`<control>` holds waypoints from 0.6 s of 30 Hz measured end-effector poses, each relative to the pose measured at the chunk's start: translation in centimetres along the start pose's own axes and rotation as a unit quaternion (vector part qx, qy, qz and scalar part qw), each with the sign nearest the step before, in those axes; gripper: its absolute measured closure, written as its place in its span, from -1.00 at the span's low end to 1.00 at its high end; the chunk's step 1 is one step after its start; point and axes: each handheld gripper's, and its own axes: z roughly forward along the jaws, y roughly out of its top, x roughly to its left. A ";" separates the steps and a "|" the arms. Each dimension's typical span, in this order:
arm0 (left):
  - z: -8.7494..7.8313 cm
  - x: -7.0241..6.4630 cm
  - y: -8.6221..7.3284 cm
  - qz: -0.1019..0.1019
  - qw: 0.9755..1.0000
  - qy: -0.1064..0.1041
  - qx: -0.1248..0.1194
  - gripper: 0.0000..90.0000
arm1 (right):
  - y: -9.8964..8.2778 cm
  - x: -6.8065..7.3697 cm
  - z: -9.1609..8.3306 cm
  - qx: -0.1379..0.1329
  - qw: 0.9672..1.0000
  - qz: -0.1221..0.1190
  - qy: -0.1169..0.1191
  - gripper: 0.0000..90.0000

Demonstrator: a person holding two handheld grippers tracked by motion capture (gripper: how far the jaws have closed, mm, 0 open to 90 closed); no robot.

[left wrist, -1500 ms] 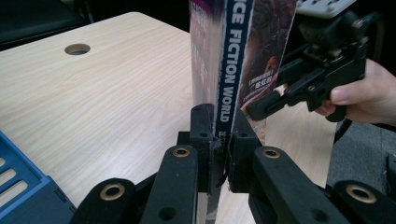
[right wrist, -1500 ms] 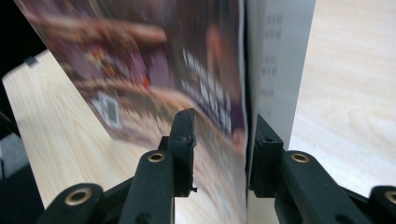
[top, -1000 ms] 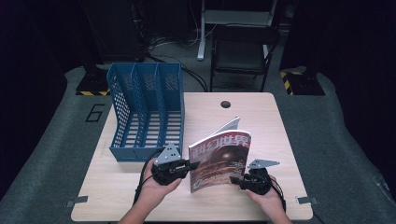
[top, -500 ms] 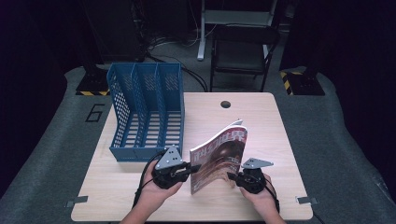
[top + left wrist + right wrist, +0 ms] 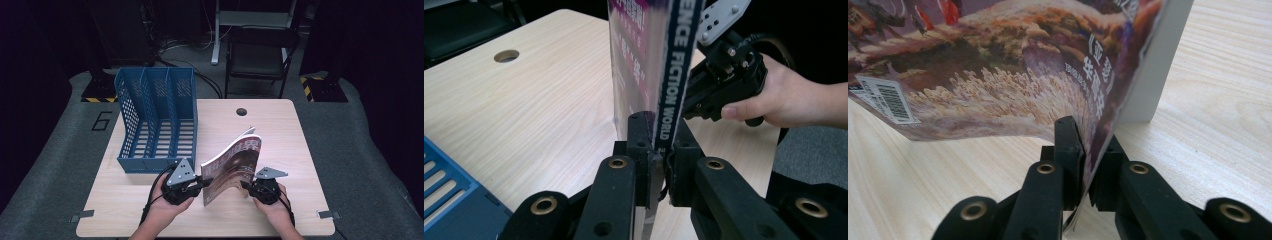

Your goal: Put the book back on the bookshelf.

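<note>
A recording lab is suggested: a small wooden desk (image 5: 280, 130) is set on grey padded flooring (image 5: 75, 145), surrounded by dark equipment and cables (image 5: 170, 45).

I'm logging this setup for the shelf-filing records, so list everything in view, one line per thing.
Light wooden table: one, pale wood with a round hole near the far edge, centre.
Blue plastic three-slot file rack: one, blue, far left part of the table.
Glossy science-fiction magazine: one, brown-purple cover, standing upright near the front edge, curved between both tongs.
Black chair: one, black, on the floor beyond the table.
Left tongs: one, black, shut on the magazine's spine.
Right tongs: one, black, shut on its cover edge.
Hands: two, at the front edge.
</note>
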 end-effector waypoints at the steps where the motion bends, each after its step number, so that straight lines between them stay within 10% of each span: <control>1: 0.0 0.1 0.0 0.000 1.000 -0.002 0.002 0.84 | 0.0 -0.1 0.0 0.000 1.000 0.003 0.000 0.77; 6: 0.0 0.2 0.1 -0.006 1.000 0.000 0.003 0.83 | 0.1 -0.5 -0.5 -0.008 1.000 0.026 0.005 0.38; 18: 0.1 0.0 1.4 -0.011 1.000 -0.009 0.008 0.51 | 0.1 -0.4 -0.6 -0.005 1.000 0.010 0.002 0.28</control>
